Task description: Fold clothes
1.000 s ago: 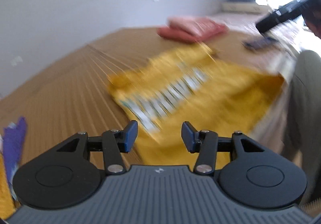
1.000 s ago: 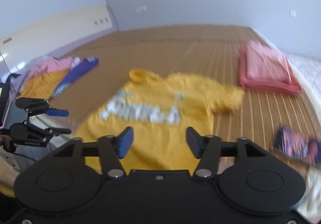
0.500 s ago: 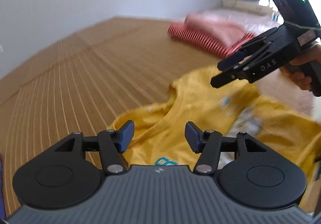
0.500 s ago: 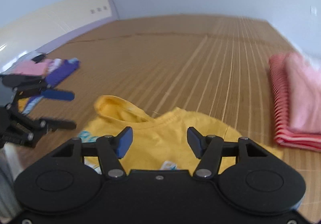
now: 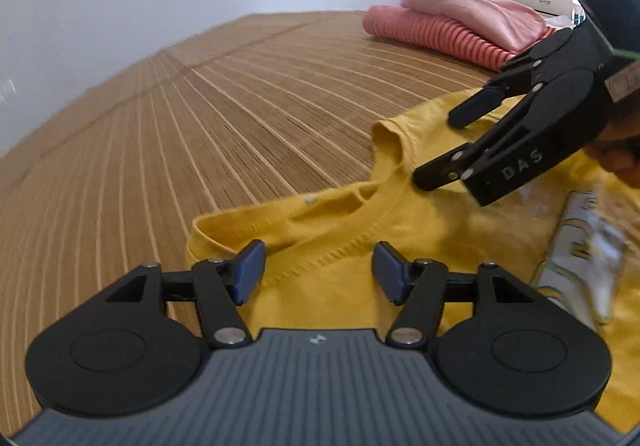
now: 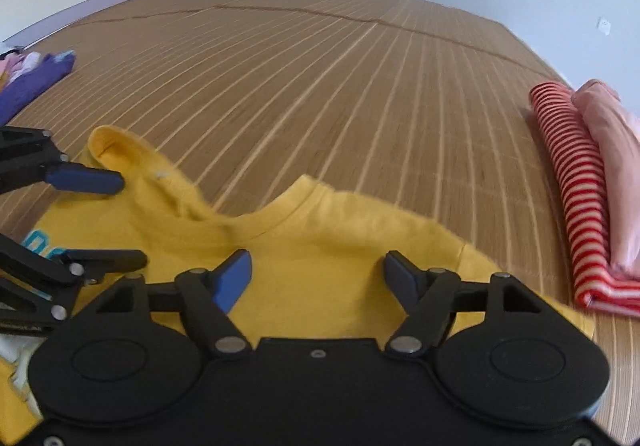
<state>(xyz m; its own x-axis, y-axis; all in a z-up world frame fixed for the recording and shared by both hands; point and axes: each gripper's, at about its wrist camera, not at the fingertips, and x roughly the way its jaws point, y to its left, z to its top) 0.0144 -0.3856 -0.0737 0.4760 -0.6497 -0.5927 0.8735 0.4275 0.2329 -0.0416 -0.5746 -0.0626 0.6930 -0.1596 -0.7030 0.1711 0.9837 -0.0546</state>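
Observation:
A yellow T-shirt (image 5: 352, 246) (image 6: 320, 230) with a pale print lies face up on a bamboo mat, its collar toward the far side. My left gripper (image 5: 318, 270) hovers low over the shoulder to the left of the collar. Its jaws are opening, the pads press on nothing, and cloth shows in the gap below. My right gripper (image 6: 318, 274) hangs over the shoulder to the right of the collar, jaws also opening and gripping nothing. Each gripper shows in the other's view: the right gripper (image 5: 436, 148) beside the collar, the left gripper (image 6: 132, 220) at the crumpled left sleeve.
A folded red-and-white striped garment (image 6: 572, 186) with a folded pink one (image 5: 472, 10) on top lies to the right on the bamboo mat (image 5: 180, 134). Purple and pink clothes (image 6: 36, 82) lie at the far left. A person's hand (image 5: 620, 162) holds the right gripper.
Both grippers have swept forward and down over the shirt to its collar end. Their jaws stand wider than before. The shirt itself lies as it did.

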